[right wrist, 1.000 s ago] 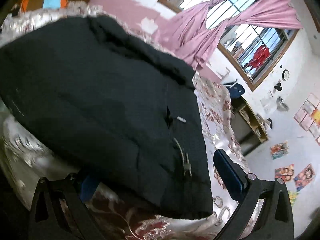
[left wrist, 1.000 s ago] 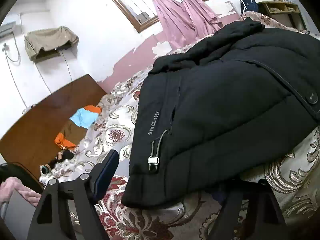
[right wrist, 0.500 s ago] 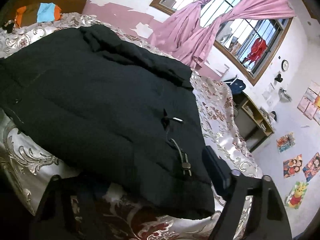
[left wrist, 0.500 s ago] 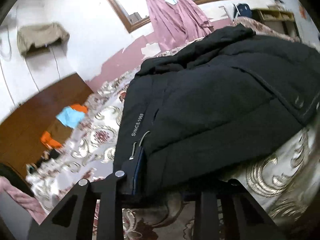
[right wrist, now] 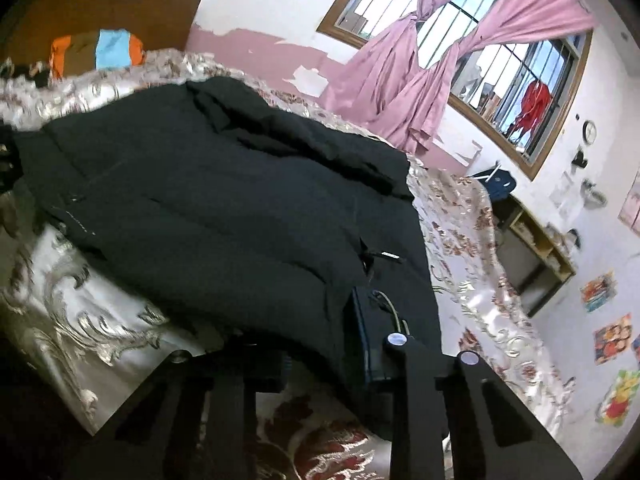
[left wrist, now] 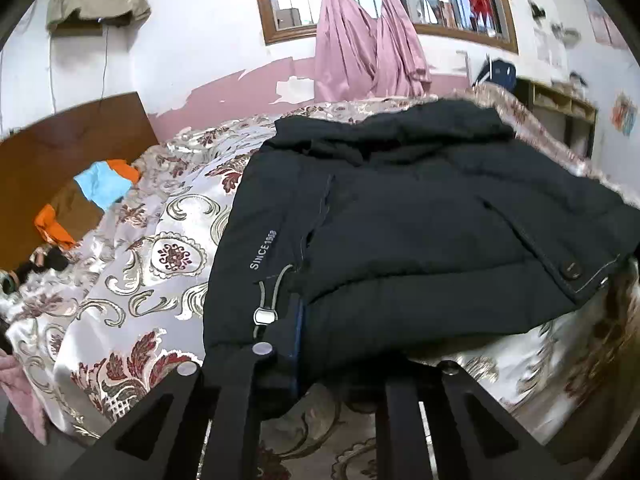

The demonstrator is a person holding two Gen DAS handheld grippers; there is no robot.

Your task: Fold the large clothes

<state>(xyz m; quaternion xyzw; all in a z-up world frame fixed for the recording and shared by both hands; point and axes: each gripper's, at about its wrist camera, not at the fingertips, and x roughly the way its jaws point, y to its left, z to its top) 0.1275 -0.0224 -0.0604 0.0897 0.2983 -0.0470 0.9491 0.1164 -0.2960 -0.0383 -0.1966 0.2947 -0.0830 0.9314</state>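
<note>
- Two grippers point slantwise down at the near hem of a black padded jacket (left wrist: 420, 216), spread flat on a floral bedspread (left wrist: 132, 288).
- Left gripper (left wrist: 340, 364): jaws closing, hem corner by the toggle cord (left wrist: 267, 300) pinched between them.
- Right gripper (right wrist: 324, 344): jaws closing, opposite hem corner (right wrist: 400, 360) pinched between them.

"SINCE 1988" is printed in white along the dark jacket (left wrist: 400, 232) edge.
</note>
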